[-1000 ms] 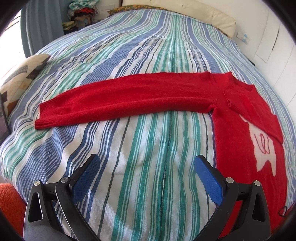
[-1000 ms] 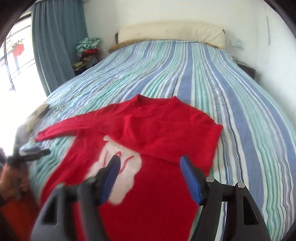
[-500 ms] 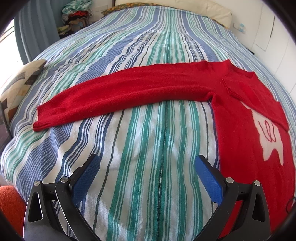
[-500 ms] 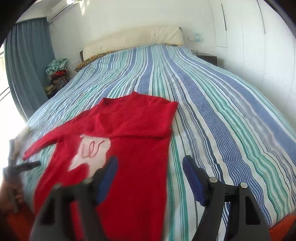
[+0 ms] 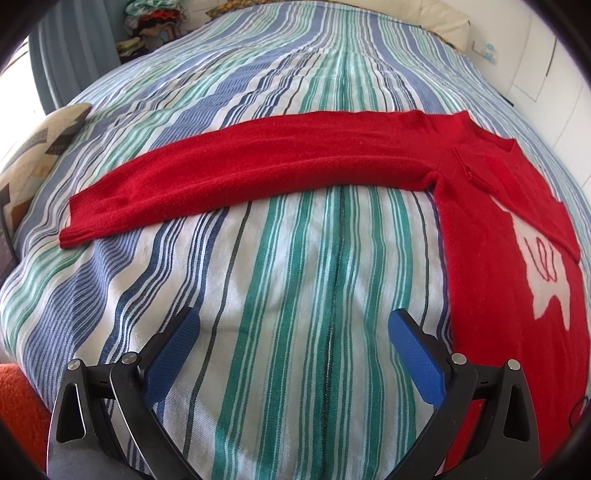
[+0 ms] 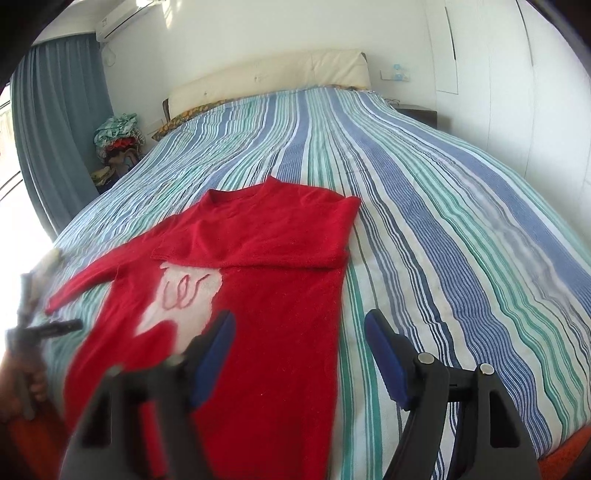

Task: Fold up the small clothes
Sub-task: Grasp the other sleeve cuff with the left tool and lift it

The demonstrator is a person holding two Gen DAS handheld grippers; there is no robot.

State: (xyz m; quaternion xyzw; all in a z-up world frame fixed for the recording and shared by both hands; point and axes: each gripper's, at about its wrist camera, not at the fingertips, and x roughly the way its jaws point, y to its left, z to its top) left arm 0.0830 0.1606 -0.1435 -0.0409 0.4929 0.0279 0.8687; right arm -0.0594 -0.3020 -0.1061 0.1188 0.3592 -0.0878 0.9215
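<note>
Hovering spread and empty, left hand-held gripper [image 5: 291, 345] and right hand-held gripper [image 6: 299, 349] flank the red sweater [image 6: 258, 306].

Sweater [image 6: 266, 295]: solid red knit; white patch on the chest bearing a red looped line. Outstretched sleeve [image 5: 258, 173]: the same red.

Bed cover [image 5: 280, 295]: lengthwise stripes in blue, green, white and thin dark lines.

Left hand-held gripper [image 5: 293, 356]: black frame, blue textured pads [image 5: 170, 354]. Right hand-held gripper [image 6: 299, 354]: black frame, blue pads [image 6: 384, 354].

Cushion [image 5: 40, 144]: cream with a grey and brown geometric pattern.

Headboard [image 6: 273, 77]: cream. Curtain [image 6: 55, 122]: grey-blue. Wall [image 6: 240, 33]: white.
</note>
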